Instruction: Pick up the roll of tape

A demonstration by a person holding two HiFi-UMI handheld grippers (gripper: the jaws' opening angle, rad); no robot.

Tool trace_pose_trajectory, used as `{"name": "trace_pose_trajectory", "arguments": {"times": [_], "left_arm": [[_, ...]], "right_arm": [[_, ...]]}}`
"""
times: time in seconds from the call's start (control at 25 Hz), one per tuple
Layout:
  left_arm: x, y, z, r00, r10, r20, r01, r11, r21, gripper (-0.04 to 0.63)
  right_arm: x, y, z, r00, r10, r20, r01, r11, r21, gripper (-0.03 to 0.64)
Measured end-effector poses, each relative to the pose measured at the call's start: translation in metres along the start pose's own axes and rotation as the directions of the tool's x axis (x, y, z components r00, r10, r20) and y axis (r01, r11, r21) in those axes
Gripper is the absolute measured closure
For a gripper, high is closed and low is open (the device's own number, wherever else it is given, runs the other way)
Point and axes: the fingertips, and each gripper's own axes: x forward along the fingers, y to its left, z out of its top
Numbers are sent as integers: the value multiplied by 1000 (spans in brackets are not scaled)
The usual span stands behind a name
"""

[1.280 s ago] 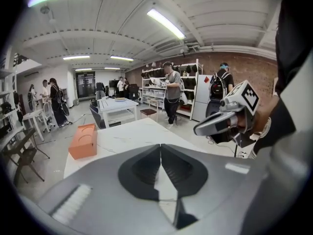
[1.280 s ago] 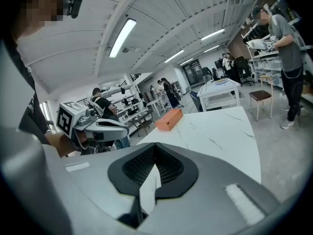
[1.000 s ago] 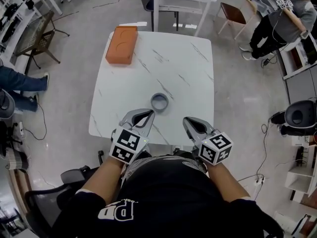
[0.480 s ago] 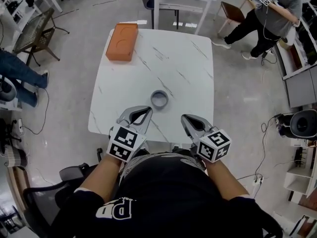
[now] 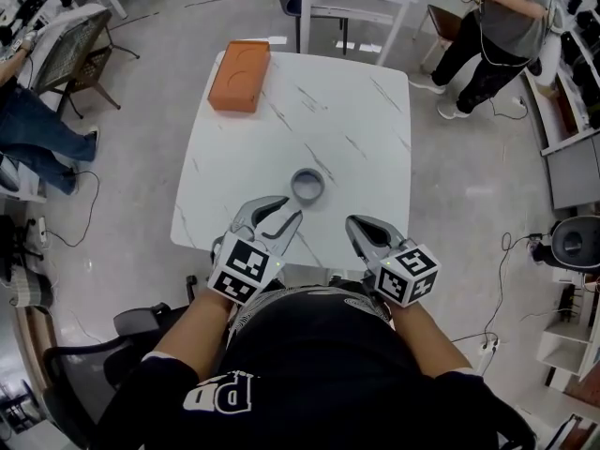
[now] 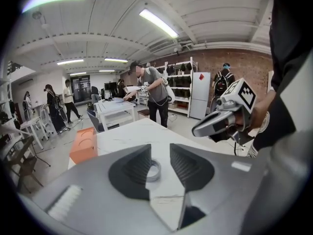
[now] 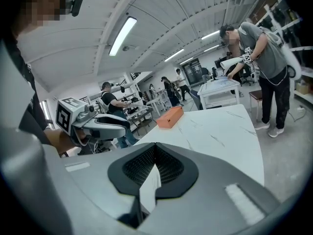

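- The white marbled counter (image 5: 281,148) stands where it did a second ago, and both my hands hang over its near edge.
- The person in the grey top (image 5: 502,17) beyond the far right corner has stepped further in along the neighbouring table since the earlier frame.
- The orange box (image 5: 240,76) has not moved from the far left corner of the counter.
- My left tool (image 5: 291,209) had its jaws pressed together in the earlier head views. They have just been opening and now stand well apart, with nothing between the pads (image 6: 138,166).
- My right tool (image 5: 354,225) is unchanged: jaws together, tips meeting, holding nothing, just right of the left tool.
- The roll of tape (image 5: 307,185) lies flat near the middle of the counter, untouched and in the same spot. It is just ahead of my left tool's tips, and in the left gripper view it (image 6: 155,172) shows through the gap between the jaws.
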Motion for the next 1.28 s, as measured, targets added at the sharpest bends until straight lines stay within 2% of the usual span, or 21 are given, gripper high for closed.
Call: {"name": "trace_pose_trajectory", "arguments": {"times": [0.36, 0.6, 0.72, 0.88, 1.16, 1.28], "left_arm": [[13, -4, -9, 998, -10, -60, 13, 999, 50, 419], [35, -9, -27, 986, -13, -166, 41, 985, 167, 419], [53, -15, -48, 964, -36, -264, 106, 961, 256, 419], [77, -18, -82, 921, -30, -388, 187, 909, 373, 419], [110, -17, -119, 871, -29, -490, 250, 886, 391, 419], [119, -13, -128, 859, -19, -512, 258, 880, 400, 419]], "right_arm": [[1, -3, -1, 1000, -2, 0, 2, 1000, 2, 618], [-3, -7, 0, 1000, -13, 3, 13, 1000, -2, 618], [-8, -14, 0, 1000, -29, 11, 29, 1000, 7, 618], [-11, -18, -2, 999, -42, 14, 41, 999, 19, 618], [-17, -23, 3, 998, -53, 38, 52, 998, 31, 618], [-18, -22, 5, 998, -53, 43, 52, 998, 25, 618]]}}
